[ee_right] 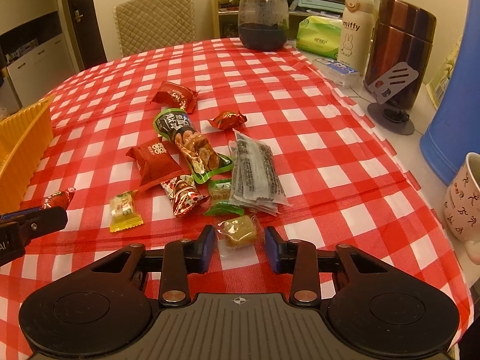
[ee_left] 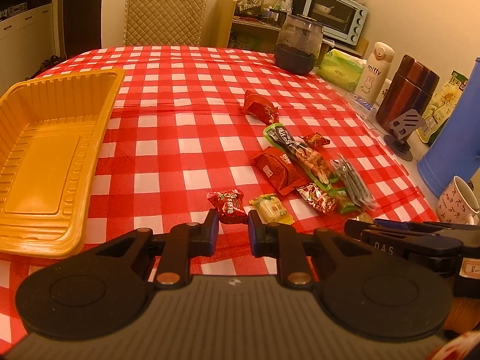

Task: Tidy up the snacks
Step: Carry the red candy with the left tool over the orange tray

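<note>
An empty yellow tray [ee_left: 45, 174] lies at the table's left. My left gripper [ee_left: 233, 231] is shut on a small red-wrapped candy [ee_left: 229, 207], held at its fingertips just above the checked cloth; its finger [ee_right: 39, 219] and that candy [ee_right: 58, 198] also show at the left edge of the right wrist view. My right gripper [ee_right: 240, 241] is low over the cloth with a tan candy in a clear wrapper [ee_right: 237, 232] between its blue pads, and a thin gap shows at the right pad. Beyond lie a yellow-wrapped candy [ee_right: 123, 210], red packets [ee_right: 154, 162] and a long green-edged packet [ee_right: 192, 147].
A clear packet with dark print [ee_right: 255, 174] lies right of the pile. Along the table's right edge stand a dark jar [ee_right: 264, 21], a white flask [ee_right: 355, 27], a brown flask [ee_right: 402, 45], a phone stand [ee_right: 393, 87], a blue jug [ee_right: 453, 138] and a mug [ee_right: 465, 201]. A padded chair [ee_right: 156, 21] is behind.
</note>
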`<state>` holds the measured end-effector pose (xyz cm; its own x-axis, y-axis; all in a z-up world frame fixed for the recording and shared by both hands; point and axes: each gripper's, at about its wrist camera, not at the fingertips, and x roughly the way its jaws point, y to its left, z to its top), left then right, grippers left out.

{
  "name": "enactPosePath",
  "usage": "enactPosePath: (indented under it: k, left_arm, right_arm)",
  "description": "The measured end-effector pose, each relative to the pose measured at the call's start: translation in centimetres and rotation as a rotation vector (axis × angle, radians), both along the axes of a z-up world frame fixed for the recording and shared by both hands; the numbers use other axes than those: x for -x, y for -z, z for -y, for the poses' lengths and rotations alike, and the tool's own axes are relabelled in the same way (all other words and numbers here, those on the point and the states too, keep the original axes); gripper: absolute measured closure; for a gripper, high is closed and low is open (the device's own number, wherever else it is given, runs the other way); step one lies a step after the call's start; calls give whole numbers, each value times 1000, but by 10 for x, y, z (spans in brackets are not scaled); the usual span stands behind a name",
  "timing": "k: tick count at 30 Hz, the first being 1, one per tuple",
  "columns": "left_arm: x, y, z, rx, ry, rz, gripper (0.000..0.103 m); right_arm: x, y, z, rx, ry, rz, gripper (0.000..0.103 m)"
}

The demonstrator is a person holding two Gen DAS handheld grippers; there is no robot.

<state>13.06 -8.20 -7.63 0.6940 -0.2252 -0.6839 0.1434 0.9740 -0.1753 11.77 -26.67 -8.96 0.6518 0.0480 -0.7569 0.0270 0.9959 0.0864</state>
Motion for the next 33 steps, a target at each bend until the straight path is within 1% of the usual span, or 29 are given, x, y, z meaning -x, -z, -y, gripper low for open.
enactPosePath:
  k: [9, 16, 21, 27, 33]
  left_arm:
    - [14, -21, -11, -4, -19, 24, 85]
    - [29, -45, -33, -28, -62, 62, 85]
    - [39, -63, -62, -49, -121, 88, 85]
    - [50, -78, -108, -74, -212, 108, 85]
    - [53, -80, -152, -98, -279, 83, 85]
  right_arm:
    - [15, -22, -19, 4, -58, 41, 66]
    - [25, -44, -46, -22, -118, 73, 66]
    - [27, -61, -77, -40, -185, 103, 66]
    - [23, -80, -116, -72, -262, 139, 66]
    - [14, -89, -156, -100, -339, 155, 66]
